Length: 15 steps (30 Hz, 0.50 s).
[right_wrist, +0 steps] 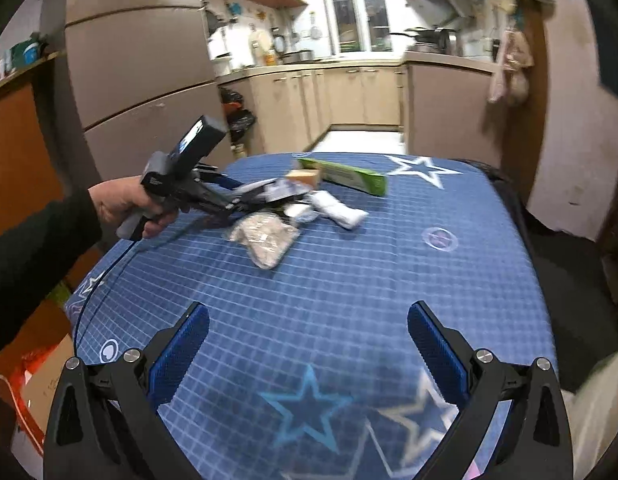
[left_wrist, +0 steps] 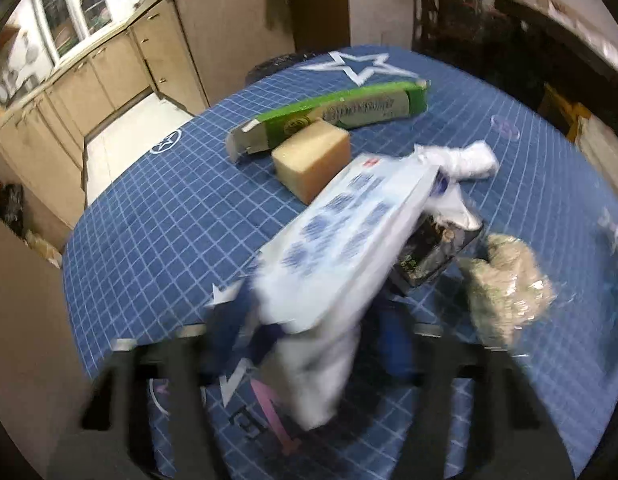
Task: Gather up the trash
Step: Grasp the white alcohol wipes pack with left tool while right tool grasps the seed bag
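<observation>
My left gripper (left_wrist: 309,344) is shut on a white wrapper with blue print (left_wrist: 341,236), lifted at a slant above the blue star-print tablecloth (left_wrist: 157,216). A dark packet (left_wrist: 433,252) lies under the wrapper's far end. A clear bag of beige crumbs (left_wrist: 509,284) lies to its right, a crumpled white tissue (left_wrist: 469,160) beyond. In the right wrist view the left gripper (right_wrist: 265,196) is over the pile with the crumb bag (right_wrist: 265,236) and tissue (right_wrist: 341,208). My right gripper (right_wrist: 309,352) is open and empty, low over the near tablecloth (right_wrist: 349,272).
A yellow sponge block (left_wrist: 313,160) and a long green carton (left_wrist: 333,116) lie at the table's far side, also in the right wrist view (right_wrist: 345,176). Kitchen cabinets (left_wrist: 109,76) stand beyond the left edge. A fridge (right_wrist: 141,80) stands left.
</observation>
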### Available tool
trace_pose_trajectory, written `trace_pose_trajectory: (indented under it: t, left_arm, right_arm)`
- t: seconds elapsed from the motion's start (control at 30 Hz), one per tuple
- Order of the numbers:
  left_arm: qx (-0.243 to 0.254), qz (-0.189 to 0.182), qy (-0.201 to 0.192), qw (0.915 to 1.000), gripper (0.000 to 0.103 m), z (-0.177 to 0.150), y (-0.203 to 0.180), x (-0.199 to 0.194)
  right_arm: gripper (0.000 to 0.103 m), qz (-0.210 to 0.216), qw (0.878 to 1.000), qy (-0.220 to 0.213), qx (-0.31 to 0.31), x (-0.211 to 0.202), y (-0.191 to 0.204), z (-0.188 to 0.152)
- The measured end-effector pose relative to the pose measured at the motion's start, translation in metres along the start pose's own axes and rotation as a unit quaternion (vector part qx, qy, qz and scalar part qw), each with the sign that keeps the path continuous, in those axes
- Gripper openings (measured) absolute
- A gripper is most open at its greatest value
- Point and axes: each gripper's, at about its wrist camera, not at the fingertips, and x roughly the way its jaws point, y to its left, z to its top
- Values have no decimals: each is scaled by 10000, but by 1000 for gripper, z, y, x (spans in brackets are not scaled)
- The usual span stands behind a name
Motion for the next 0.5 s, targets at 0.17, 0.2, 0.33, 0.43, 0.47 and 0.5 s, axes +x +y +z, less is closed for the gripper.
trace_pose_trajectory:
  t: [0.17, 0.2, 0.33, 0.43, 0.47, 0.5]
  left_arm:
    - [-245, -167, -135, 9995, 38, -27, -13, -19]
    - [-263, -199, -155, 9993, 37, -36, -21, -25]
    - [-328, -23, -96, 9994, 37, -60, -40, -42]
    - [65, 284, -67, 9996, 43, -75, -61, -51]
    - [240, 433, -68, 9987, 56, -79, -67, -51]
    - [374, 541, -114, 9978, 72, -80, -70, -52]
  right_arm:
    - [98, 318, 9990, 169, -261, 26, 13, 12]
    - [98, 326, 9988, 202, -306, 30, 15, 13]
    - [98, 416, 9980, 247, -403, 35, 22, 13]
    - [98, 480, 9967, 361, -548, 39, 28, 8]
    - [98, 480, 9961, 416, -605, 40, 30, 6]
    - [98, 484, 9958, 453, -626, 42, 32, 5]
